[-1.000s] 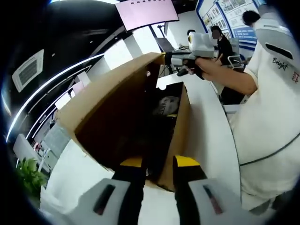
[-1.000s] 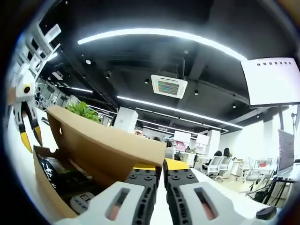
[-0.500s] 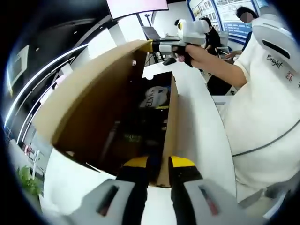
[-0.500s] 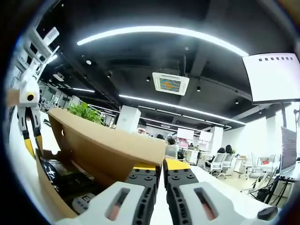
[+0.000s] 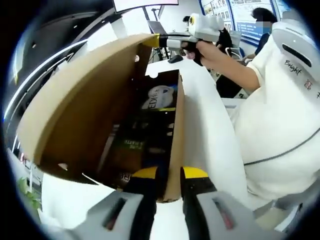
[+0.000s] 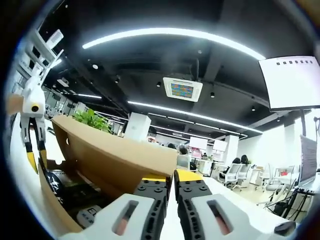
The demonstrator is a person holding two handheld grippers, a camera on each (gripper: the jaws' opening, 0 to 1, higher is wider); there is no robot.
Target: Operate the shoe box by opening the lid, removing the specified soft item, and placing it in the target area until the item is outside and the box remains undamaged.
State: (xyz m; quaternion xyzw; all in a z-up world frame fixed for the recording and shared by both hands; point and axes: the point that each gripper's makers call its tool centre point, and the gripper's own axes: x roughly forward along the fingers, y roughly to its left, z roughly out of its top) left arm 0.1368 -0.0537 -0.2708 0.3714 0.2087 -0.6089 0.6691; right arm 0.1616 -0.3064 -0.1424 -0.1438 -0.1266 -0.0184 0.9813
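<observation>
inside, brown cardboard shoe box [image 5: 177, 125], lid [image 5: 85, 100] raised

Bright ceiling strips [image 6: 170, 35], fisheye-warped edges

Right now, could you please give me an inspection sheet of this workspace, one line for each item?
Surface: white table, bare beside the box.
Job's things: cardboard shoe box open, its lid raised; dark printed packages and a pale soft item lie inside.
Clutter: nothing seen.
Grippers: right gripper shut on the lid's far corner; left gripper has its fingers on either side of the box's near wall, contact unclear.
Cables: nothing seen.
Surroundings: office with ceiling lights, screen, plant, seated people.
</observation>
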